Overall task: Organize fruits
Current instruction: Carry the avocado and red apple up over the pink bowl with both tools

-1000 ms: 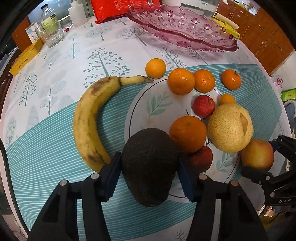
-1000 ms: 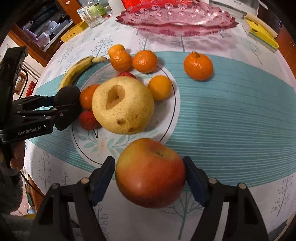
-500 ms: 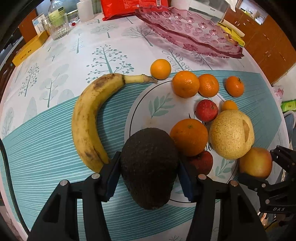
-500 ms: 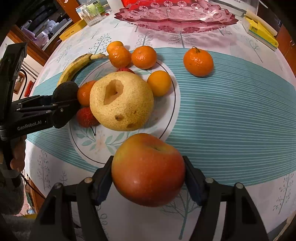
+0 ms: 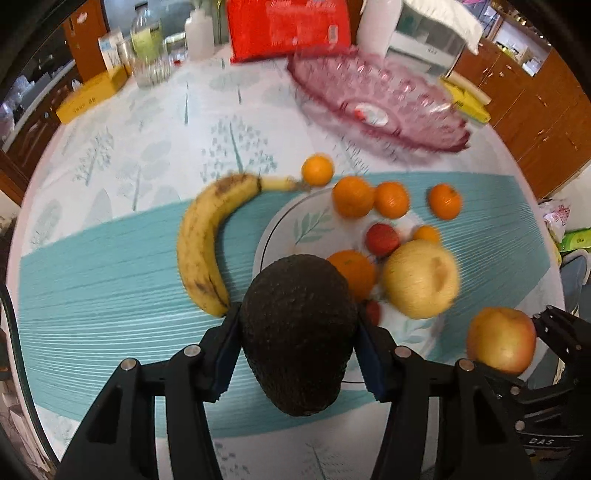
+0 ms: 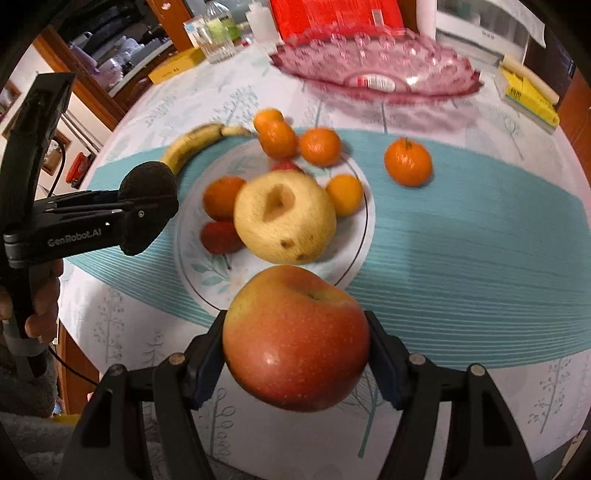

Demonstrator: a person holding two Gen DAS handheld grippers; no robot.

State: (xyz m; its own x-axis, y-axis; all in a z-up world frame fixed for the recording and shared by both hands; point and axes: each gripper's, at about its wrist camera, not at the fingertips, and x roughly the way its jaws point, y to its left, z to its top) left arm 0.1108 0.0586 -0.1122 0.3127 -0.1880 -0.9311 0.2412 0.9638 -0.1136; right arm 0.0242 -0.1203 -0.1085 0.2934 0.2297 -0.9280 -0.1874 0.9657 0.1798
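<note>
A dark avocado (image 5: 299,332) hangs above the near rim of the white leaf-patterned plate (image 5: 295,229), and my left gripper (image 5: 299,354) is shut on it. My right gripper (image 6: 295,354) is shut on a red-yellow apple (image 6: 295,339), which is held clear of the tablecloth in front of the plate (image 6: 221,280). On the plate lie a big yellow pear (image 6: 284,218), several oranges and two small red fruits. A banana (image 5: 201,240) lies left of the plate. One orange (image 6: 408,162) sits alone on the teal stripe. The pink glass dish (image 5: 376,107) stands empty at the back.
A red bag (image 5: 288,26), bottles, a glass jar (image 5: 147,55) and a yellow box (image 5: 92,96) line the table's far edge. Another yellow box (image 6: 528,92) lies at the back right. A person's hand (image 6: 40,306) holds the left gripper's handle at the table's left edge.
The right gripper's pads closed onto the apple. Both grippers then rose with their fruit, so the table and the plate look farther away and the pink dish shows more fully.
</note>
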